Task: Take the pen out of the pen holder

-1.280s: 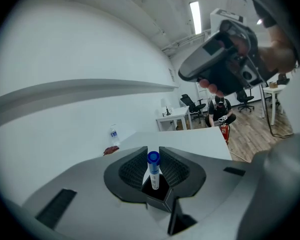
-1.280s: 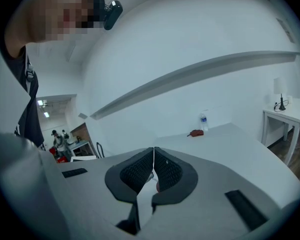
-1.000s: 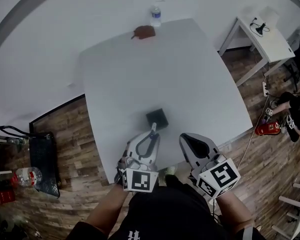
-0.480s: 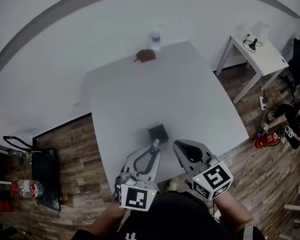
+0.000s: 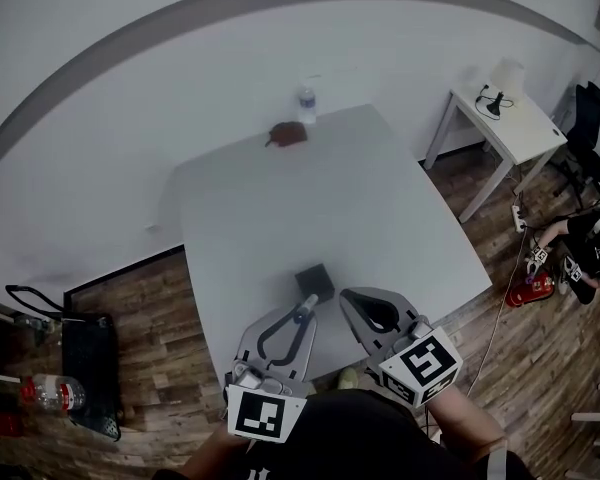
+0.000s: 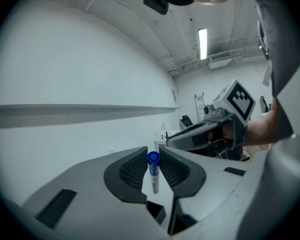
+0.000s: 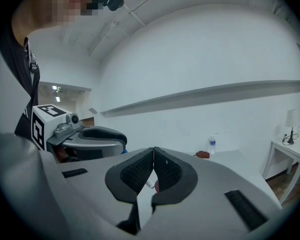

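My left gripper [image 6: 153, 160] is shut on a pen [image 6: 153, 173] with a blue cap. The pen stands upright between the pads and its lower end hangs free. In the head view the left gripper [image 5: 306, 306] holds the pen [image 5: 307, 303] just on the near side of the black square pen holder [image 5: 315, 281], which stands on the white table [image 5: 380, 198]. My right gripper [image 5: 351, 297] hovers to the right of the holder with its tips [image 7: 153, 155] touching and nothing between them. Each gripper shows in the other's view: right gripper [image 6: 210, 134], left gripper [image 7: 92, 136].
A water bottle [image 5: 306, 102] and a brown object [image 5: 287, 133] sit at the table's far edge. A small white side table [image 5: 505, 123] with a lamp stands to the right. A dark bag [image 5: 85, 343] and a bottle [image 5: 50, 390] lie on the wooden floor at the left.
Both grippers have risen from the table, the left one more, with the pen still in it. The pen holder has stayed in place on the table.
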Tool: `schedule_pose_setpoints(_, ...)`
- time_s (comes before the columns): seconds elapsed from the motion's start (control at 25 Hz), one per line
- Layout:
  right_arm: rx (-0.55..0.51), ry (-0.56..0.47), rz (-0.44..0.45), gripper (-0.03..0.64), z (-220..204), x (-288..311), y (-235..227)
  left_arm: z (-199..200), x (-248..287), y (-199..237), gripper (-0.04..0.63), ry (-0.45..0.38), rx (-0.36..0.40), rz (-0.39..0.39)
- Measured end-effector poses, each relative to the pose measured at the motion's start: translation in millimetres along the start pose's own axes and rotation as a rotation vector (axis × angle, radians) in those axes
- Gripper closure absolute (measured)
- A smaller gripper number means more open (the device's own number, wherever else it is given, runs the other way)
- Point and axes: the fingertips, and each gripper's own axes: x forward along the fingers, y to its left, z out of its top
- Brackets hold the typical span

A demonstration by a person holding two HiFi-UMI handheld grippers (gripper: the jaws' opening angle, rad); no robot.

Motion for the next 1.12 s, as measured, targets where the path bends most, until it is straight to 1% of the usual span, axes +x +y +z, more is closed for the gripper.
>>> schedule_pose_setpoints(0.24, -0.045, 0.009, -0.008, 0.603, 4, 1, 6, 0, -1, 4, 0.522, -0.011, -0.035, 0.013)
schedule_pose_setpoints(0.44, -0.043, 0.007, -0.008, 0.603, 3, 1, 8, 1, -1, 5, 0.522, -0.018, -0.02, 0.017)
schedule_pose_setpoints(0.68, -0.046, 0.012, -0.006, 0.603, 3, 4, 12, 1, -4, 8, 0.522, -0.022, -0.022, 0.02)
schedule_pose_setpoints(0.96, -0.034, 0.013, -0.003, 0.603, 3, 8, 15, -2, -4, 10, 0.522, -0.018, -0.036, 0.014)
schedule_pose_setpoints(1.12, -0.058, 0.022, -0.001, 0.603, 1, 7, 14, -3, -5, 9, 0.522, -0.022, -0.047, 0.017)
